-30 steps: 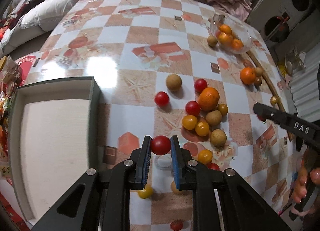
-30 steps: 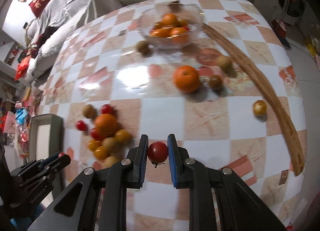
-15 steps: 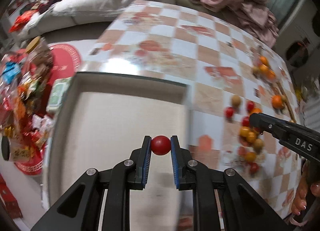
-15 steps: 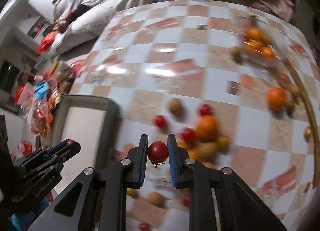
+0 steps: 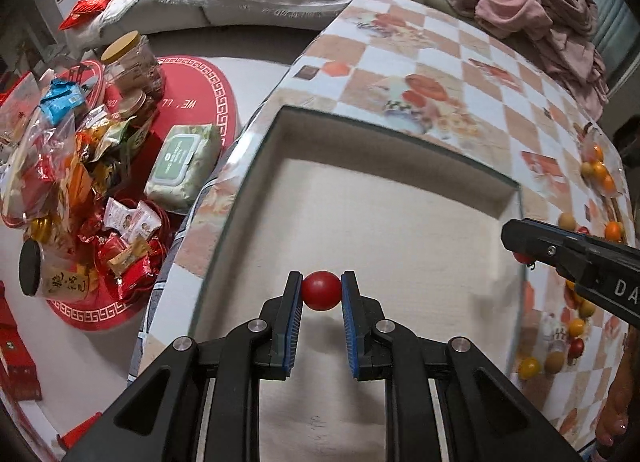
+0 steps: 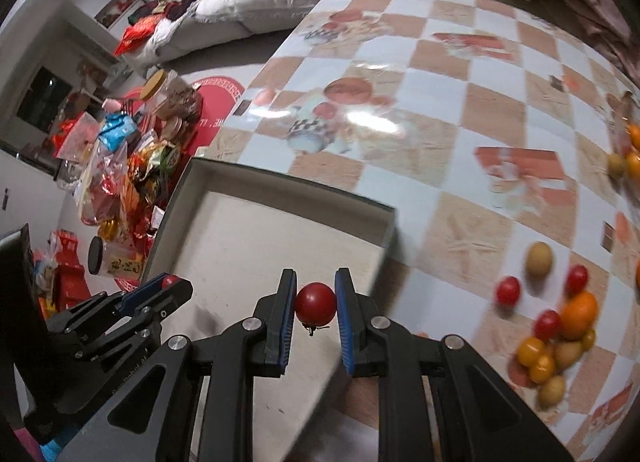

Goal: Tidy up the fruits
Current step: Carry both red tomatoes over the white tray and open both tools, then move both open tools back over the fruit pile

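Observation:
My left gripper [image 5: 321, 296] is shut on a red cherry tomato [image 5: 321, 295] and holds it above the floor of a shallow grey tray [image 5: 384, 218]. My right gripper [image 6: 316, 304] is shut on another red cherry tomato [image 6: 315, 303] with a small stem, above the tray's right wall [image 6: 386, 246]. The left gripper also shows in the right wrist view [image 6: 168, 286], and the right gripper in the left wrist view [image 5: 520, 242]. A heap of red, yellow and orange fruits [image 6: 556, 338] lies on the checked table to the right of the tray.
A glass bowl of orange fruits [image 5: 598, 170] stands at the table's far right. Left of the table, a red stool holds snack bags, jars and a wipes pack [image 5: 182, 162]. A sofa with pink clothes [image 5: 532, 6] lies behind.
Both grippers have swung left from the fruit heap to the tray, each still holding its tomato. The left one now hangs over the tray's middle.

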A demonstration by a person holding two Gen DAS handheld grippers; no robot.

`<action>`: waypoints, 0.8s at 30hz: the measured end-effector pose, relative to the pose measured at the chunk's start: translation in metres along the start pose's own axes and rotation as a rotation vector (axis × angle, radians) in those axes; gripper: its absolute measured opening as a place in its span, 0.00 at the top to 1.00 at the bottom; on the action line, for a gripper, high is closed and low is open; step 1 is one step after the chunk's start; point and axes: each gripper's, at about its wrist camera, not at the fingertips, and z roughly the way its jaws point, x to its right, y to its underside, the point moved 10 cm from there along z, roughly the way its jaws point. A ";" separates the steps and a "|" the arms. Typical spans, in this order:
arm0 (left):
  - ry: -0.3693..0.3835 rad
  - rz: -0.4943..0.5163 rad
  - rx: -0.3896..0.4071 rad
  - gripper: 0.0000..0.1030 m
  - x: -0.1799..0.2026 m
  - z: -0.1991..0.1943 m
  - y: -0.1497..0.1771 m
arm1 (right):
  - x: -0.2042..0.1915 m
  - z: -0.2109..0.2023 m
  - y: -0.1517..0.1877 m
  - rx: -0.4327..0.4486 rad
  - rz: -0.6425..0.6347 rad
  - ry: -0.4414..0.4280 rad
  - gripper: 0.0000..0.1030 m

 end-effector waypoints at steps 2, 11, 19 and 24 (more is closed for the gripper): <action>-0.006 0.002 -0.007 0.80 -0.004 0.005 0.001 | -0.003 0.010 -0.001 -0.016 -0.004 0.007 0.79; -0.026 0.039 -0.023 0.80 -0.005 0.017 0.008 | -0.010 0.045 -0.001 -0.060 -0.064 0.071 0.79; -0.045 0.058 -0.022 0.31 -0.004 0.019 0.013 | -0.007 0.049 0.003 -0.080 -0.063 0.078 0.78; -0.052 0.075 -0.020 0.31 -0.002 0.016 0.011 | -0.003 0.046 0.001 -0.074 -0.046 0.071 0.57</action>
